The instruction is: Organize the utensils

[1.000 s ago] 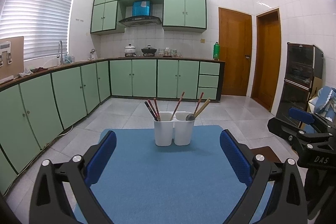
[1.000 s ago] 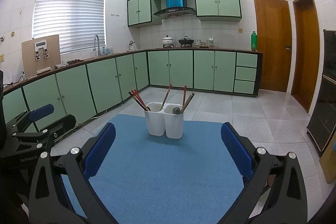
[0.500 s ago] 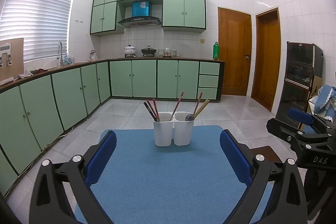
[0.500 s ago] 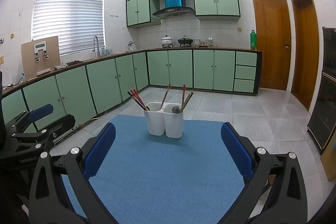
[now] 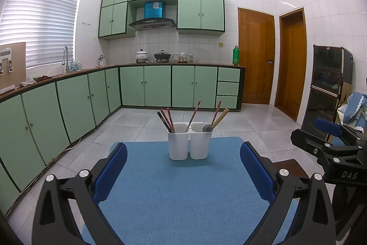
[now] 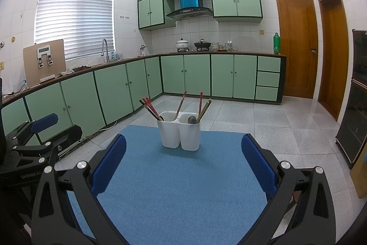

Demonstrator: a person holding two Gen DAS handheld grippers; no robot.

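A white two-compartment utensil holder (image 5: 189, 144) (image 6: 180, 134) stands upright on the blue mat (image 5: 183, 194) (image 6: 181, 187) toward its far edge. Red and dark chopsticks (image 5: 165, 119) (image 6: 150, 108) lean in its left cup. The right cup holds a metal spoon (image 5: 207, 128) (image 6: 192, 119) and pale wooden chopsticks (image 5: 220, 116) (image 6: 204, 110). My left gripper (image 5: 183, 171) is open and empty, well short of the holder. My right gripper (image 6: 183, 162) is likewise open and empty, and shows at the right edge (image 5: 330, 144) of the left wrist view.
Green base cabinets (image 5: 146, 86) (image 6: 185, 75) run along the left and back walls under a counter with pots. Two wooden doors (image 5: 255, 56) stand at the back right. A dark glass-front cabinet (image 5: 328, 86) is on the right. Tiled floor surrounds the mat.
Both views have shifted very slightly; the holder sits a little higher in the frames. Both grippers stay open and nothing on the mat has moved.
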